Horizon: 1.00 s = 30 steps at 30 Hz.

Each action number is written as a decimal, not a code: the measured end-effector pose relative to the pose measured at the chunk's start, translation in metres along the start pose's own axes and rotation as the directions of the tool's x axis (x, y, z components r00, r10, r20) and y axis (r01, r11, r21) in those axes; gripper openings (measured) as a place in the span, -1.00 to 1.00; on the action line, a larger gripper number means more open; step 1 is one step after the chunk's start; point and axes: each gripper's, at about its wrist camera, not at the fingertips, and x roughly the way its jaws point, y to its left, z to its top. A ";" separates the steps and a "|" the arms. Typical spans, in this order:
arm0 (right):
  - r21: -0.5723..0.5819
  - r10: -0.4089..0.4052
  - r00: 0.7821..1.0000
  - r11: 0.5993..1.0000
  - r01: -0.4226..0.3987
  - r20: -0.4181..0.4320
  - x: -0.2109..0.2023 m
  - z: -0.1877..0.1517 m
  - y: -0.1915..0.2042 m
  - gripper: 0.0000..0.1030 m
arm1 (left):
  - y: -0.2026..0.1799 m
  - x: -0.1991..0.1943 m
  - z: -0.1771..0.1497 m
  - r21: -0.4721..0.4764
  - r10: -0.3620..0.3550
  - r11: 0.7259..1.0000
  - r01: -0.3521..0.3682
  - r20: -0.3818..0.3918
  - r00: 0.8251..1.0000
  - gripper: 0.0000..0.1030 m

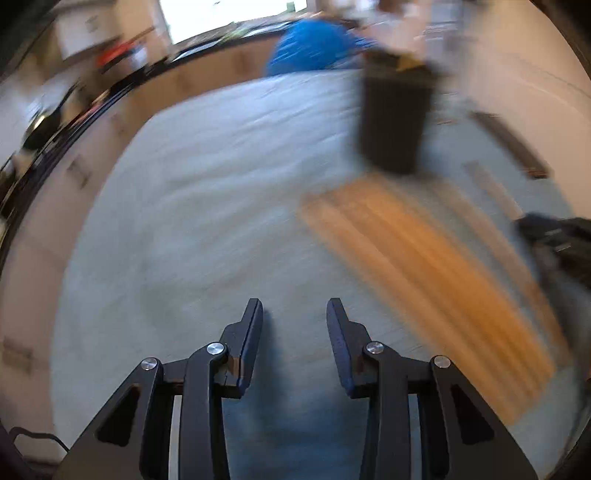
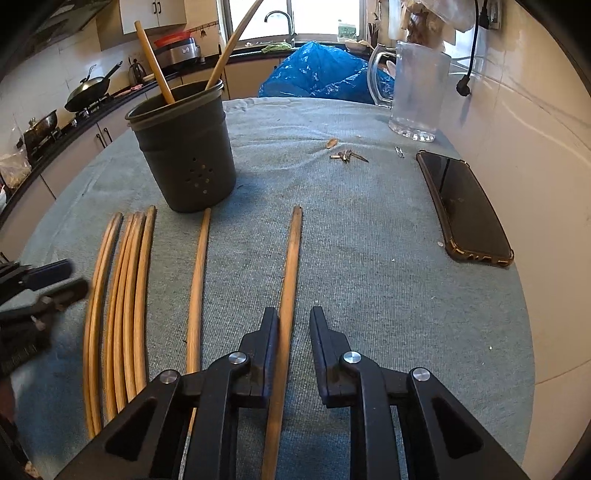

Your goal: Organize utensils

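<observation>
Grey-green cloth (image 2: 369, 277), finely ribbed, over a round-edged table. On it, left of centre in the right wrist view, a dark grey plastic utensil holder (image 2: 186, 147): tapered bucket shape, double rim, a cluster of small round drain holes low on its wall. Two pale wooden chopsticks (image 2: 155, 62) standing tilted inside it.

Below the holder, more chopsticks lying flat on the cloth, all smooth, round and honey-coloured: a tight bundle (image 2: 125, 295) at lower left, touching side by side; a single one (image 2: 197, 288) just right of it, apart; a darker, more worn chopstick (image 2: 290, 258) up the centre.

At right, a black phone (image 2: 465, 206) in a yellowed clear case, glossy, face up. Upper right, a clear ribbed plastic jug (image 2: 417, 92) with a handle. Behind the table, a crinkled blue plastic bag (image 2: 321, 74). A few brown husks (image 2: 347, 156) mid-cloth. Carton (image 2: 347, 31) on the sill, print too small to read.

Right gripper (image 2: 293, 314): matte black fingers narrowly parted, astride the worn chopstick; stick close against the left-hand finger, a clear gap to the other, so not pinched.

Left gripper (image 1: 294, 306): fingers spread, nothing between them, over bare cloth; its own view heavily blurred. Seen also at the left edge of the right wrist view, just beside the bundle.
</observation>
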 end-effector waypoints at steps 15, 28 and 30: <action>-0.001 -0.015 1.000 1.000 0.015 0.009 -0.001 -0.001 0.003 -0.61 | -0.030 -0.022 0.018 -0.037 -0.203 0.978 0.206 0.079 0.976 -0.22; 0.022 0.021 1.000 1.000 -0.021 0.013 0.000 -0.001 -0.004 -0.60 | -0.022 -0.015 -0.004 0.052 -0.059 0.997 0.060 -0.016 0.998 -0.28; 0.026 0.024 1.000 0.999 -0.024 0.015 0.000 -0.001 -0.004 -0.60 | 0.013 -0.008 -0.015 0.002 -0.007 1.000 0.007 -0.067 0.998 -0.27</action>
